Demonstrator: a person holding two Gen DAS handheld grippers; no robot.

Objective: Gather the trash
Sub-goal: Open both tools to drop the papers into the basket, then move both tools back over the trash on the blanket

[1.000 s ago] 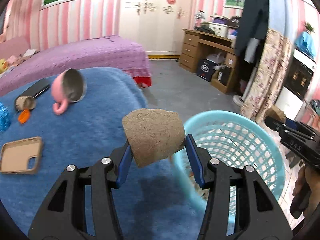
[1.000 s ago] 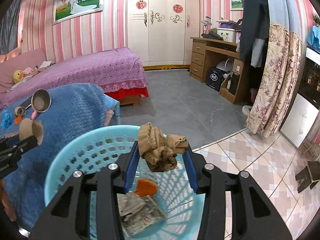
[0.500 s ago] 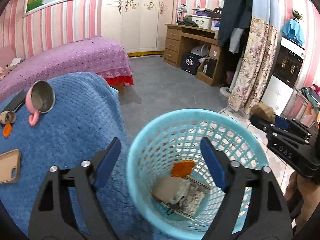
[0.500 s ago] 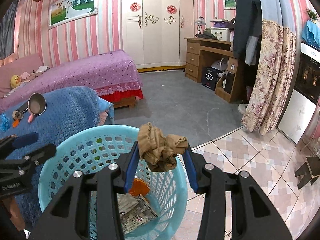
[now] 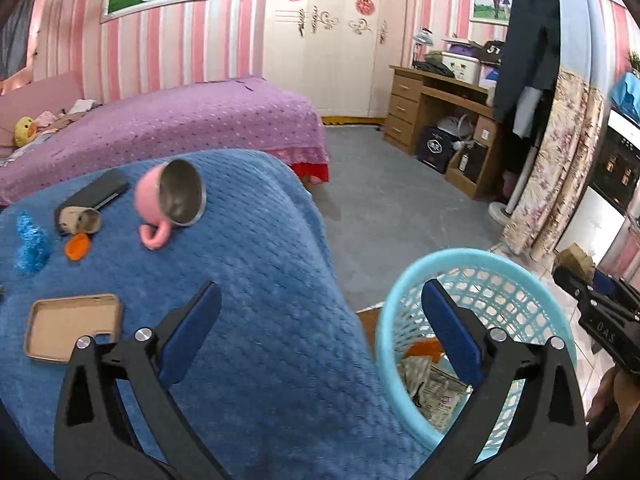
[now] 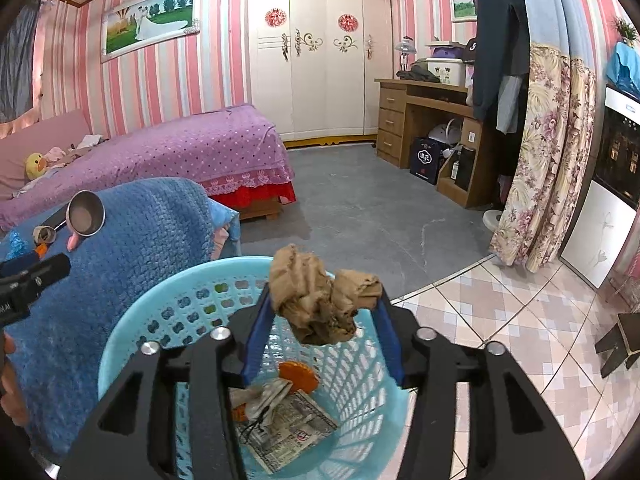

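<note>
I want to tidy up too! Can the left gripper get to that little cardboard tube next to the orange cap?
Probably yes. The left gripper is wide open and empty, and the cardboard tube lies uncovered on the blue blanket, with only the orange cap close beside it.

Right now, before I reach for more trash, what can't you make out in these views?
- Basket floor: in the right wrist view, the right tool and its crumpled paper cover part of it.
- Basket's near wall: cut off by the bottom edge in both views.
- Blue blanket's left end: cut off in the left wrist view.
- Newspaper print: too small to read.
</note>
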